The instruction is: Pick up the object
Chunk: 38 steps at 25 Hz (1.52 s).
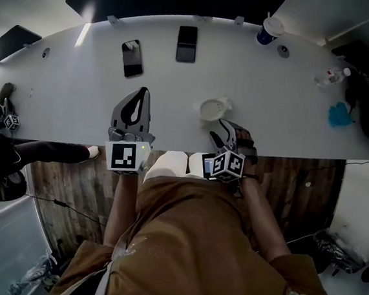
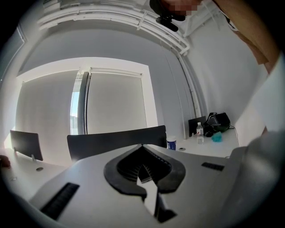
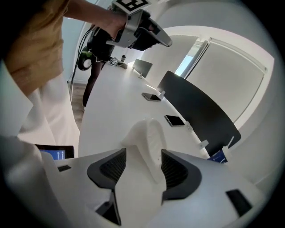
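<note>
A small white rounded object [image 1: 214, 109] lies on the white table [image 1: 78, 101] near its front edge. My right gripper [image 1: 222, 131] points down at it from the near side. In the right gripper view the white object [image 3: 149, 133] sits between the black pads [image 3: 113, 167] of my right gripper [image 3: 143, 156], which stands open around it. My left gripper [image 1: 141, 95] rests over the table to the left, its fingertips together and nothing in them. In the left gripper view, my left gripper [image 2: 142, 147] points level across the table.
Two dark phones [image 1: 133, 58] [image 1: 187, 43] lie further back on the table. At the far right stand a blue paper cup [image 1: 270, 30], a clear bottle [image 1: 331, 76] and a teal item [image 1: 339, 115]. A dark chair [image 1: 173, 0] is behind the table. Another marker cube [image 1: 10, 120] sits at the left end.
</note>
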Each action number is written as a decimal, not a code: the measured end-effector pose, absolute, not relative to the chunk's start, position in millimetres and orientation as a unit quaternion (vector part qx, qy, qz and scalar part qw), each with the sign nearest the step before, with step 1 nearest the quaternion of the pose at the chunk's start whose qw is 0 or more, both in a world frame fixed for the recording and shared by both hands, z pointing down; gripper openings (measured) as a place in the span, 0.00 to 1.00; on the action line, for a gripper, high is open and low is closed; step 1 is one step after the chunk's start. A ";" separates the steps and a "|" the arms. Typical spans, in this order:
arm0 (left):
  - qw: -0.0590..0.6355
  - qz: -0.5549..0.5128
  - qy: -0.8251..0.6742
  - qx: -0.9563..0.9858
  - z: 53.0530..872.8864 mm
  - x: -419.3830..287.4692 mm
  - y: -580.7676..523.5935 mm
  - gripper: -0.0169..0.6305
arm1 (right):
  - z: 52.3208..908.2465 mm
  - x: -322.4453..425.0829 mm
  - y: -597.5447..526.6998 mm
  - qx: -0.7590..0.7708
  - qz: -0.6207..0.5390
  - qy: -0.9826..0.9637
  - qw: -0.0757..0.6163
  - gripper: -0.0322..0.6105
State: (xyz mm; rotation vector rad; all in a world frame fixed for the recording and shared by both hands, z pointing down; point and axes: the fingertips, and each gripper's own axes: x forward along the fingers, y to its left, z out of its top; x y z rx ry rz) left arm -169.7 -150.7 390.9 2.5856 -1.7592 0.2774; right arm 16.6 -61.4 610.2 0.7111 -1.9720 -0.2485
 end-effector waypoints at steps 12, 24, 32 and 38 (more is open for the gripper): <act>0.003 0.092 -0.578 0.811 388.4 -181.8 -153.8 0.03 | 634.4 10.8 -84.1 0.261 -0.197 -0.782 0.531 0.41; 0.005 0.103 -0.584 0.805 388.8 -188.1 -154.2 0.03 | 642.1 2.4 -96.8 0.295 -0.269 -0.755 0.521 0.41; 0.007 0.109 -0.580 0.807 391.4 -185.1 -154.9 0.03 | 641.7 -4.5 -106.7 0.301 -0.273 -0.760 0.507 0.41; -0.002 0.114 -0.573 0.812 382.7 -183.8 -158.8 0.03 | 640.5 -10.2 -111.7 0.311 -0.292 -0.753 0.502 0.41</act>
